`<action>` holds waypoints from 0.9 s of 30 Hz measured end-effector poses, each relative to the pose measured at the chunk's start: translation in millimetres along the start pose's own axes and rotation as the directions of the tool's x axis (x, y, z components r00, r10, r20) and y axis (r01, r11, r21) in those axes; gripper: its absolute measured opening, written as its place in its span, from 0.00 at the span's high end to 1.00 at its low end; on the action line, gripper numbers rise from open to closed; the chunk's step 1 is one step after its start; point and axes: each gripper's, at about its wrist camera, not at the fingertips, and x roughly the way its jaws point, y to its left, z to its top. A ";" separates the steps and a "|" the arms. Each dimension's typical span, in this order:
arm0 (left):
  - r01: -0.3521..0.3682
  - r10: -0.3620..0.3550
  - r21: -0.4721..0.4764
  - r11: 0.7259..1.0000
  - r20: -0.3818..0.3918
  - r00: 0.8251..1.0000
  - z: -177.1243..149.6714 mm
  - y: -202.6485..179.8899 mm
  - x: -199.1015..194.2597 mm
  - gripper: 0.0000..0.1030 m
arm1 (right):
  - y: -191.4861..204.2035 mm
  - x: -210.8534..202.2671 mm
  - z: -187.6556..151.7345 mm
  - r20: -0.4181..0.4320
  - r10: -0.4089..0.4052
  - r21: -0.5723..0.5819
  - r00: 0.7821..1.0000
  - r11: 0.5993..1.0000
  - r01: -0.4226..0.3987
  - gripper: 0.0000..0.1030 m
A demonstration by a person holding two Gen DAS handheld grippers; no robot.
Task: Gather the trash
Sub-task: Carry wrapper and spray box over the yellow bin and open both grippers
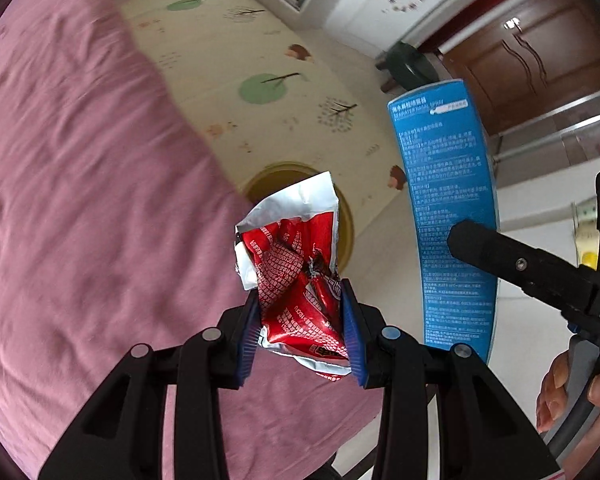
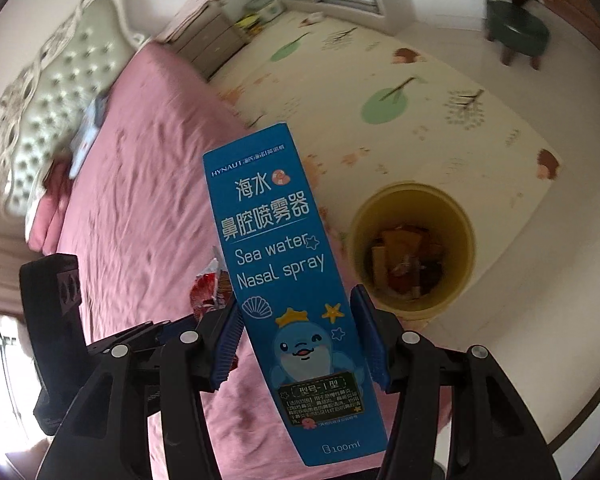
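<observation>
My left gripper [image 1: 302, 326] is shut on a crumpled red and white snack wrapper [image 1: 296, 268], held above the edge of the pink bed [image 1: 80, 200]. My right gripper [image 2: 296, 340] is shut on a tall blue nasal spray box [image 2: 276, 240], which also shows at the right of the left wrist view as the blue box [image 1: 448, 200]. A yellow bin [image 2: 412, 244] with several bits of trash inside stands on the floor mat beside the bed; in the left wrist view the bin [image 1: 346, 232] is mostly hidden behind the wrapper. A corner of the wrapper [image 2: 208, 284] peeks out left of the box.
A patterned cream play mat [image 2: 380, 120] covers the floor past the bed. A dark green stool [image 2: 516, 28] stands at the far right near a brown door [image 1: 540, 56]. A tufted headboard [image 2: 52, 100] and a nightstand [image 2: 208, 36] lie at the left. A hand [image 1: 572, 388] holds the right gripper's handle.
</observation>
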 end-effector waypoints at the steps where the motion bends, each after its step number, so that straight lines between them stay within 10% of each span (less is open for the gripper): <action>1: 0.000 0.000 0.014 1.000 -0.005 1.000 5.0 -7.2 5.3 0.64 | -7.1 -2.2 1.7 0.006 -0.006 0.011 1.000 1.000 0.006 0.50; 16: 0.049 -0.045 0.111 0.993 -0.041 0.998 51.3 -65.9 45.6 0.62 | -68.5 -8.9 35.5 0.048 -0.051 0.081 0.998 0.996 0.047 0.49; 20: 0.055 -0.049 0.120 0.991 -0.051 0.997 56.4 -71.8 50.0 0.27 | -76.9 -12.6 44.8 0.061 -0.051 0.085 0.997 0.995 0.046 0.47; 27: 0.039 -0.033 0.114 0.993 -0.049 0.998 59.1 -68.2 51.8 0.27 | -90.4 -21.0 58.2 0.094 -0.055 0.111 0.994 0.993 0.045 0.42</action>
